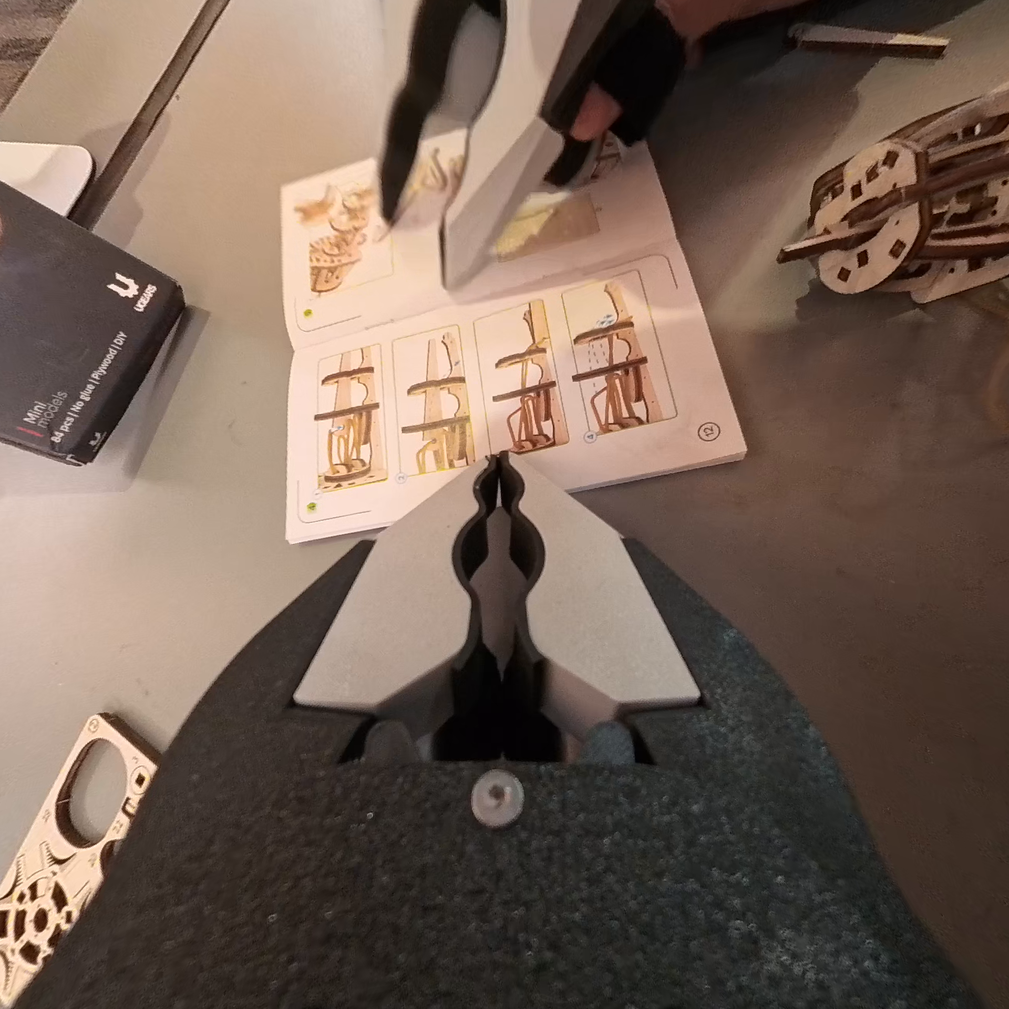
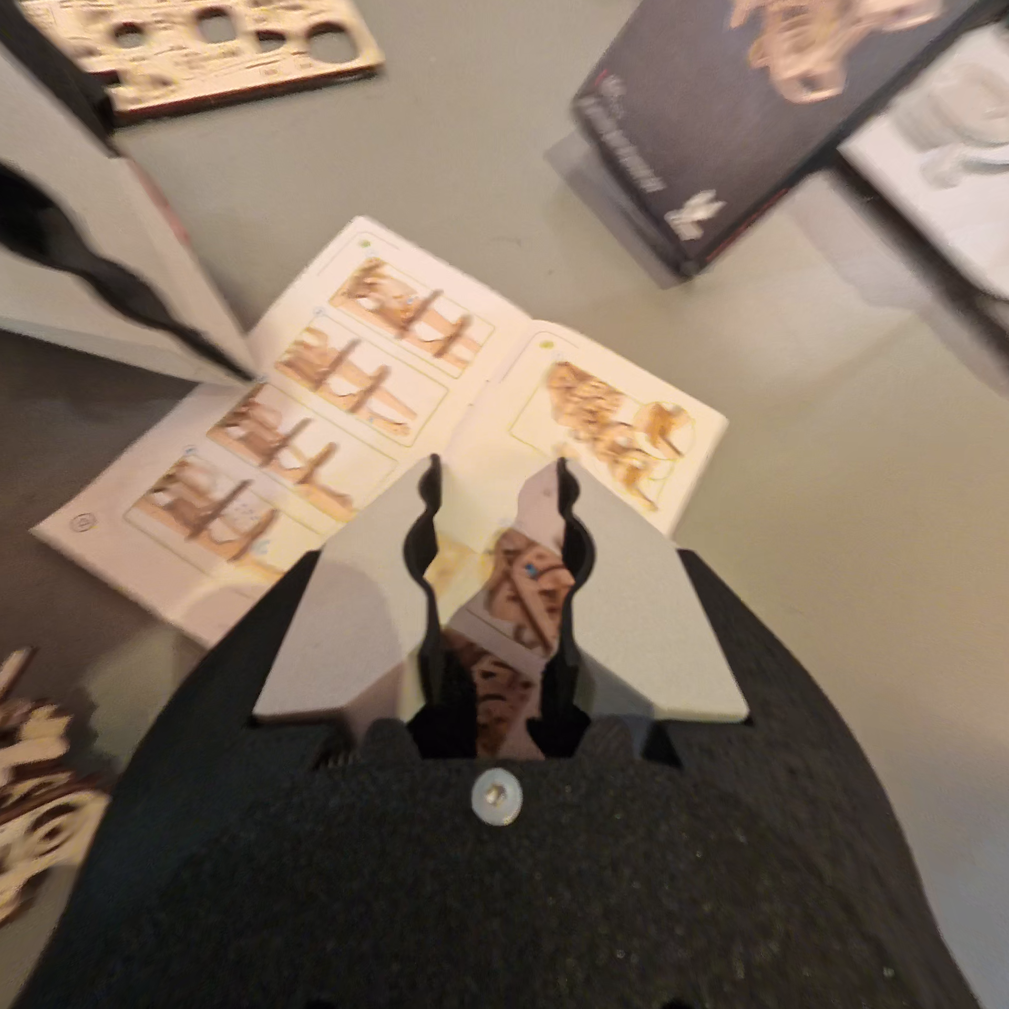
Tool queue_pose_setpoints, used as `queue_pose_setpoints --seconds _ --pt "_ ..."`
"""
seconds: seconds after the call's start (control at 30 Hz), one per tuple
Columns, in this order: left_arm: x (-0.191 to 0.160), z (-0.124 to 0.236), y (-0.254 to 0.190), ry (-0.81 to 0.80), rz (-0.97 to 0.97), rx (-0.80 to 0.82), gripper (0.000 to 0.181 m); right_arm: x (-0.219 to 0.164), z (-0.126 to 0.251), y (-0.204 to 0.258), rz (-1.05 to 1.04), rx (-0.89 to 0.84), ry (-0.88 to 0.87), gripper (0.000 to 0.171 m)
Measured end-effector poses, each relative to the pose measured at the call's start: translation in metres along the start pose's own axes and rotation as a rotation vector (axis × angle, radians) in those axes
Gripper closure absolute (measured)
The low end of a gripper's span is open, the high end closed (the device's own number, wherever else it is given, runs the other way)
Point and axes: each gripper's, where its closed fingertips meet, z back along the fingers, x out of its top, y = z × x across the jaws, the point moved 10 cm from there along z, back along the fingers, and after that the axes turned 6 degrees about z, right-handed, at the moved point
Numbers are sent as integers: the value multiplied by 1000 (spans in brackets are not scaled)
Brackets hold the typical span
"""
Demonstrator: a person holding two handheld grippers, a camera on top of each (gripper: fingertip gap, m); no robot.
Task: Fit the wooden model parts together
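Left wrist view, left hand-held gripper (image 1: 499, 461): we see its two fingers pressed together at the tips, nothing between them, at the near edge of the booklet.
Left wrist view, booklet (image 1: 546, 382): an open instruction booklet lies flat on the grey table (image 1: 191, 573) at mid frame, its spine running left to right.
Left wrist view, right hand-held gripper (image 1: 420, 235): blurred, it comes down from the top centre with its fingers spread, tips at the booklet's far page; a gloved hand (image 1: 628, 93) grips it.
Left wrist view, wooden model (image 1: 906, 218): the part-built model sits at the right edge, its long axis running from lower left to upper right, a round slotted disc facing us.
Left wrist view, parts sheet (image 1: 65, 830): a cut plywood sheet shows at lower left, partly hidden by the gripper body.
Left wrist view, box (image 1: 71, 349): a black box rests at the left edge.
Right wrist view, right hand-held gripper (image 2: 497, 464): we see the fingers apart, empty, over the booklet (image 2: 355, 415).
Right wrist view, left hand-held gripper (image 2: 240, 371): it enters from the left, closed tip touching the booklet's edge.
Right wrist view, wooden model (image 2: 38, 764): blurred, at the lower left edge; we cannot tell its direction here.
Right wrist view, parts sheet (image 2: 218, 49): upper left.
Right wrist view, box (image 2: 737, 120): upper right.
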Motion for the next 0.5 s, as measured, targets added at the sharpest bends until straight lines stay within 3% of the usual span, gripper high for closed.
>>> queue_pose_setpoints --seconds 0.1,0.5 --pt "0 0 0 0 -2 2 181 -3 6 -12 -24 -147 -16 126" --pt "0 0 0 0 -4 3 181 -2 1 -8 6 -135 34 134"
